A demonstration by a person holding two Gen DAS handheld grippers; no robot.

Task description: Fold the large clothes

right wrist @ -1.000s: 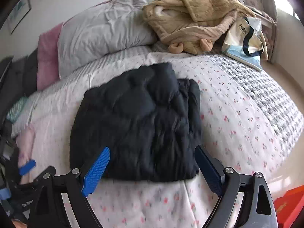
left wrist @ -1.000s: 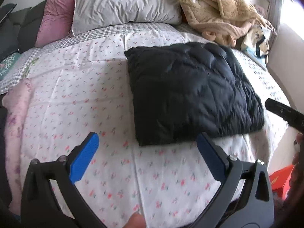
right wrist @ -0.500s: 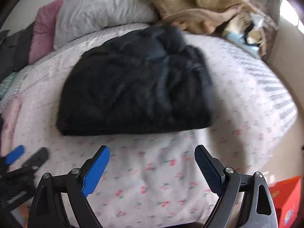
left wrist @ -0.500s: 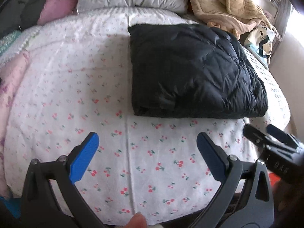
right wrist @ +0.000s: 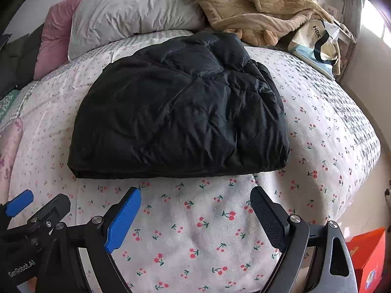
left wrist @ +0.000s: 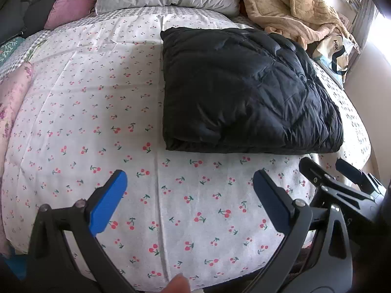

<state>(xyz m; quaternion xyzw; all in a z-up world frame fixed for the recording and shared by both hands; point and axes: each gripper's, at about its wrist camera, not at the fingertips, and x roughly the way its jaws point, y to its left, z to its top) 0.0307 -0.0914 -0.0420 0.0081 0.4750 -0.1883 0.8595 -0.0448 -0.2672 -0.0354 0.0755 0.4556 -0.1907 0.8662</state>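
Both tools, left (left wrist: 189, 202) and right (right wrist: 195, 217), gape wide and empty, short of the folded black jacket (right wrist: 180, 112) ahead.

bare bedspread (left wrist: 80, 112) left of jacket (left wrist: 244, 92) — passable

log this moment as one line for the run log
stage: fold looks done | black jacket: folded, flat on bed | left gripper: open, empty | right gripper: open, empty | both short of jacket

left gripper (left wrist: 189, 195) jaws wide, right gripper (right wrist: 195, 210) jaws wide, side by side
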